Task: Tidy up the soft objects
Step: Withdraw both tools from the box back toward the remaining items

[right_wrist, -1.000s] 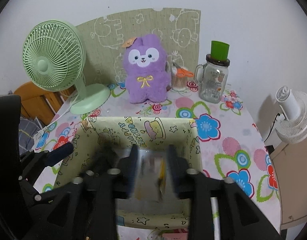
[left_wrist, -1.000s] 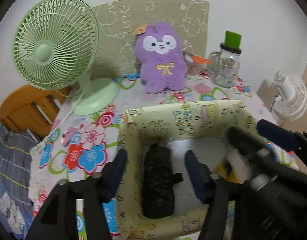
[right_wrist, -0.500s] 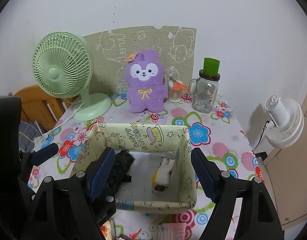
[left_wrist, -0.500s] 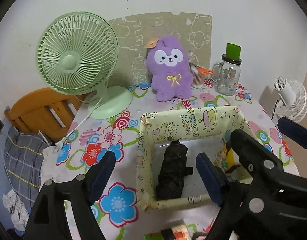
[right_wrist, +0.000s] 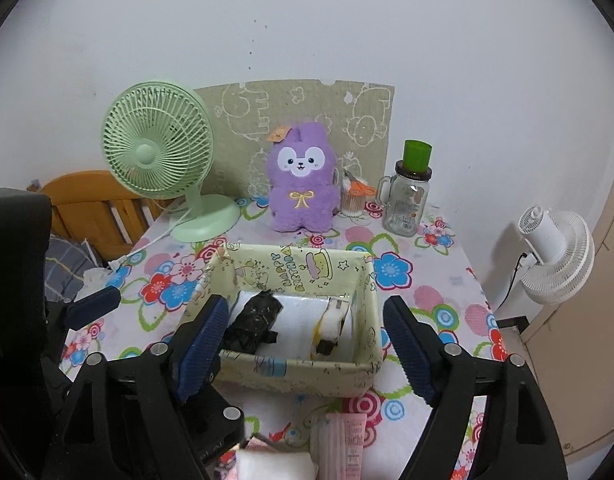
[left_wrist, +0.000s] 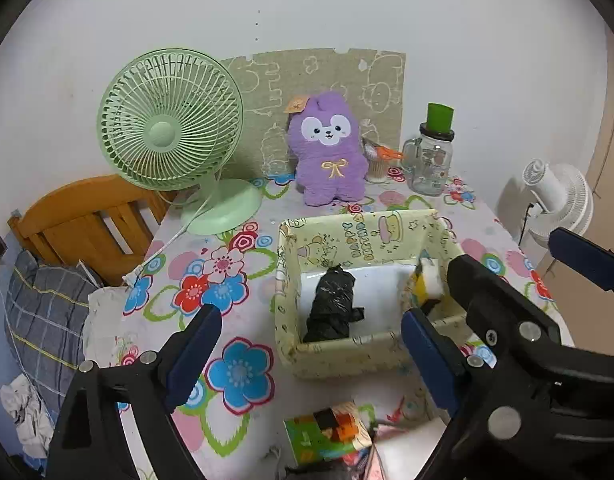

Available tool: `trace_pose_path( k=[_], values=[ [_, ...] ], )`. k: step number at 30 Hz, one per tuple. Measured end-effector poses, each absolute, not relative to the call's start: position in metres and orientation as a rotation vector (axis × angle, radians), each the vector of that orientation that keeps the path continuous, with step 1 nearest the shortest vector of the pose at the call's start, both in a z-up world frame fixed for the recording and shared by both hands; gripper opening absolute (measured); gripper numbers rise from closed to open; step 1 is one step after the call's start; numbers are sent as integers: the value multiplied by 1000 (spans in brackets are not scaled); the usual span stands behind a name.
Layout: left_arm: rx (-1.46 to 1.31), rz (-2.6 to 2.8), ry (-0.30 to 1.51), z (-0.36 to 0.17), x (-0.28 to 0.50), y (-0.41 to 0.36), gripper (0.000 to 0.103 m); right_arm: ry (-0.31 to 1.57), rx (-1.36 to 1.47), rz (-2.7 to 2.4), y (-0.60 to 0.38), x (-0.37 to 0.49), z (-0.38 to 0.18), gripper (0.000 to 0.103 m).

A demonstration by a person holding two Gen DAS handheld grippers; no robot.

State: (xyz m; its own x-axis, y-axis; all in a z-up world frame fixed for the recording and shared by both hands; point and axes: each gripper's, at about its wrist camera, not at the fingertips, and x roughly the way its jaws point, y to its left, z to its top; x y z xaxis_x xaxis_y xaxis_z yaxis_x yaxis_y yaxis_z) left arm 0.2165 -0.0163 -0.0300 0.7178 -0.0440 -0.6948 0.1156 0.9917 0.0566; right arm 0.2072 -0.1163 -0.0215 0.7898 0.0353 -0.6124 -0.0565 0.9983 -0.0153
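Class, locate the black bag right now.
In both wrist views, the black bag lies inside the yellow box, on its left side, apart from the sponge.

"HAPPY BIRTHDAY" printed on inner far wall of patterned paper box (right_wrist: 299, 268), beside a cake drawing. Print on glass jar (right_wrist: 407, 208) and pink packet (right_wrist: 347, 440) too small to read.

Purple plush (right_wrist: 301, 188), green fan (right_wrist: 157, 148), flowered tablecloth (right_wrist: 427, 280), black bundle (right_wrist: 253, 322).

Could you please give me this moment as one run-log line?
left claw: open, empty | right claw: open, empty | box: black bag, sponge inside
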Motion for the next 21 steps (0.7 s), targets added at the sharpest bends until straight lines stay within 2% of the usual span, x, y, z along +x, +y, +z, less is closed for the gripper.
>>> trace_pose_path(
  k=[10,14,21],
  values=[
    [104,-99,727,-11,177,-17,97,627,-18,61,-116,169,-4,90],
    [112,-105,706,-4,161,-18,99,595,-18,50,-118,150,3,97],
    [110,-113,688,0,135,-19,101,581,-16,64,-119,129,9,99]
  ],
)
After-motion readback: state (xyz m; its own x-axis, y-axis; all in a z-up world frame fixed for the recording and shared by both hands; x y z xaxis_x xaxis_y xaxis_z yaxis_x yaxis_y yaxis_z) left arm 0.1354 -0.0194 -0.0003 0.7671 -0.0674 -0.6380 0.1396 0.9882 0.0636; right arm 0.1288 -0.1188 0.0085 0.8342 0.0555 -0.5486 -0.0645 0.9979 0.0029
